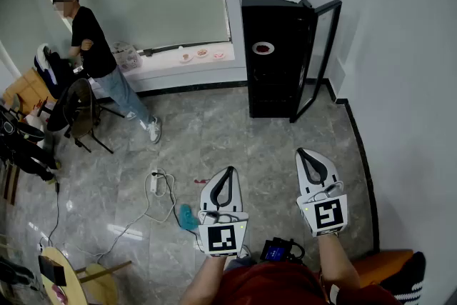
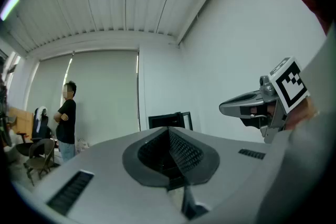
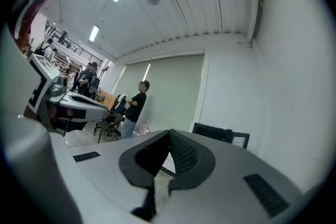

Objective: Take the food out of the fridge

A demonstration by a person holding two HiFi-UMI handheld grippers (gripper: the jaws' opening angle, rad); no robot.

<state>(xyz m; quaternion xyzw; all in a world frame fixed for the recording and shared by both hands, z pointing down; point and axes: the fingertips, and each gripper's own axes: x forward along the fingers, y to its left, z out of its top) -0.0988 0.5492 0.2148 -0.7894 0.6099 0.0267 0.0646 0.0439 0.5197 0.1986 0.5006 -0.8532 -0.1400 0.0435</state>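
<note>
We hold the left tool (image 1: 227,175) and right tool (image 1: 303,156) empty, jaws together. The fridge (image 1: 275,75) stands well apart at 12 o'clock, door open; food (image 1: 263,48) inside, not yet removed

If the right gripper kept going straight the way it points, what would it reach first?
Most likely the black fridge, across the floor; its door stands open. Depth is uncertain.

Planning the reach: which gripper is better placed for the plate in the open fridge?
Right, probably: the right gripper sits further forward, nearer the fridge and its plate, than the left gripper. Both are shut, empty and far off.
</note>
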